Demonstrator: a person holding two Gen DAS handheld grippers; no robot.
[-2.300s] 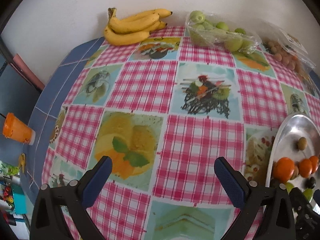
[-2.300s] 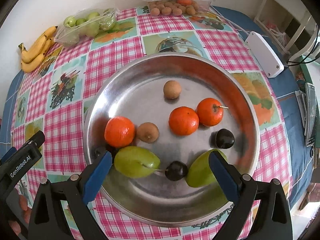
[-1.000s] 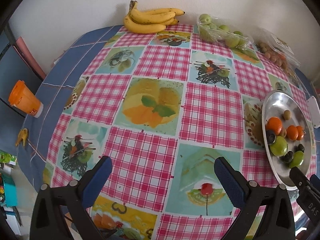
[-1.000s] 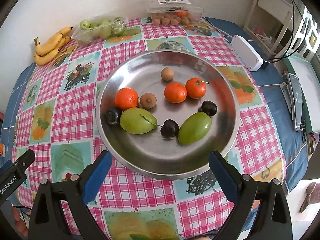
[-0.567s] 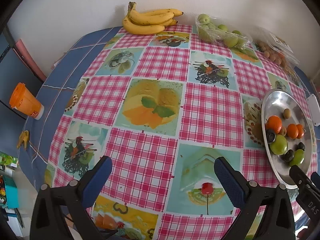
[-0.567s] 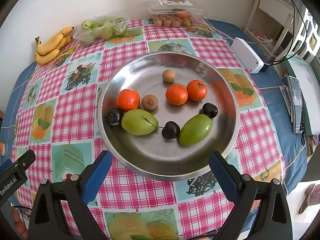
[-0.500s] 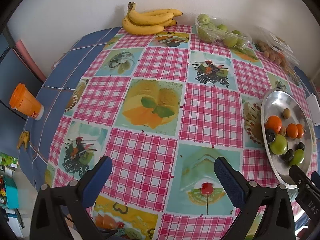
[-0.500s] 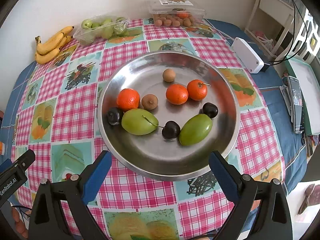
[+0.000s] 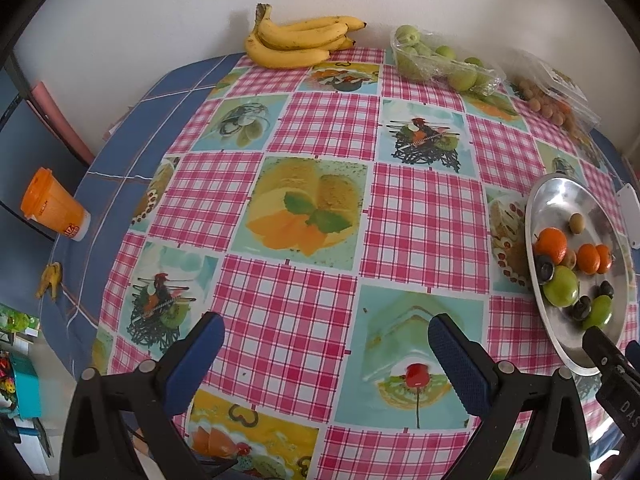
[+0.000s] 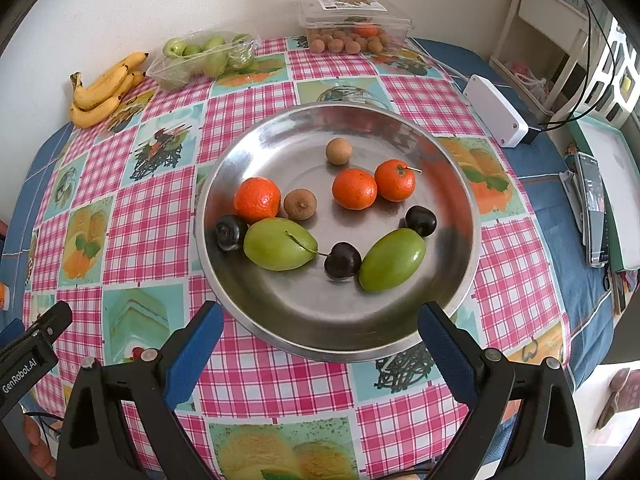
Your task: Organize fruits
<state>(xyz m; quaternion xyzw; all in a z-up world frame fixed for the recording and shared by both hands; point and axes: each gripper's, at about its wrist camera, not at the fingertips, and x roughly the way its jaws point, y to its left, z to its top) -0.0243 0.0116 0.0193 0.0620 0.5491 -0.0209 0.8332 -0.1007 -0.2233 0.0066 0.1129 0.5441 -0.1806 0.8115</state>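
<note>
A round metal plate (image 10: 460, 184) (image 9: 560, 200) holds three tangerines (image 10: 257, 199), two green plums (image 10: 280, 243), three dark cherries (image 10: 342, 265) and two small brown fruits (image 10: 339, 151). My right gripper (image 10: 320, 332) hovers open just short of the plate's near rim, nothing between its fingers. My left gripper (image 9: 326, 340) stands open over the checked tablecloth, left of the plate, holding nothing. At the back wall lie a bunch of bananas (image 9: 298, 42) (image 10: 106, 88), a bag of green fruits (image 9: 440, 60) (image 10: 204, 56) and a clear box of small brown fruits (image 10: 352, 20) (image 9: 552, 96).
A white box with a cable (image 10: 496, 110) lies right of the plate. A phone (image 10: 594, 208) and a tray sit at the far right. An orange cup (image 9: 52, 206) and a banana peel (image 9: 50, 278) sit on the blue cloth at the left edge.
Since 2.3 s ago both grippers have drawn back and up from the table, so more of it shows. Over the last half second nothing has visibly moved.
</note>
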